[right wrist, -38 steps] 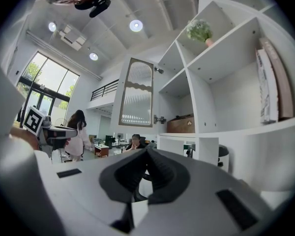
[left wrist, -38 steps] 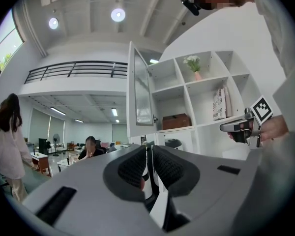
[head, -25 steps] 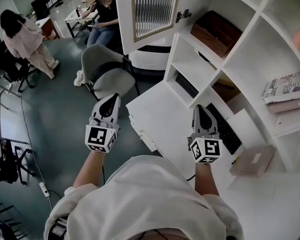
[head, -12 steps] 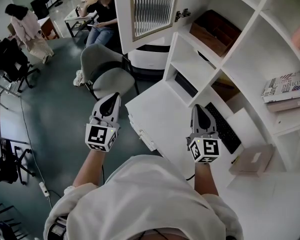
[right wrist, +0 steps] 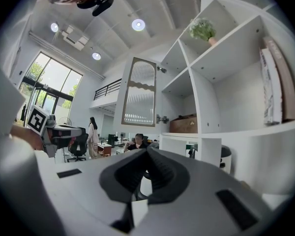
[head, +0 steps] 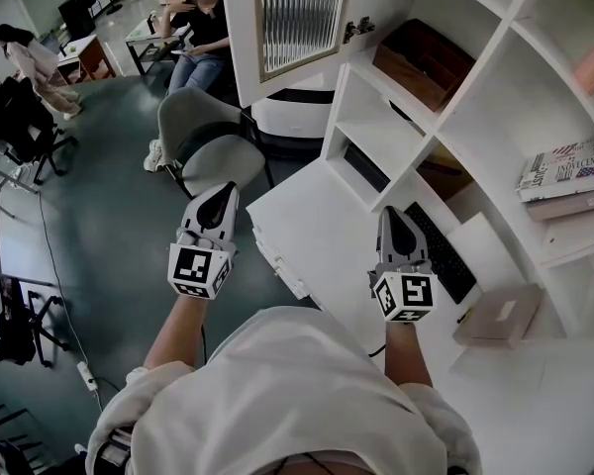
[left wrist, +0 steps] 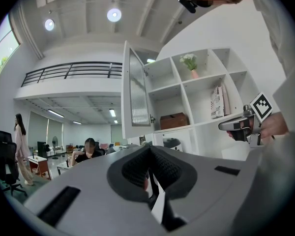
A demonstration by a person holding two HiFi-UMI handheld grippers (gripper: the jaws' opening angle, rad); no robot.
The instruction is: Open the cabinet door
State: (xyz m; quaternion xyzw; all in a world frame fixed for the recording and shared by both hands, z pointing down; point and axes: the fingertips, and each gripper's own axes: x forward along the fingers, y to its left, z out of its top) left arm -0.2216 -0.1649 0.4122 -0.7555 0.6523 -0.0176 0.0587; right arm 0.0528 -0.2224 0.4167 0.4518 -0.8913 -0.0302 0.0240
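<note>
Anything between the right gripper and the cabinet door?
Head view: only bare white desktop and the shelf unit's side panel lie between the right gripper and the open cabinet door. Its jaws are shut, empty.

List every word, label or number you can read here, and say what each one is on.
"INDECENT" (likely): on the cover of the book lying flat on the shelf; its smaller print is too blurred to read.
Spine print on the second book under it: too small to read.
Nothing else is legible.
</note>
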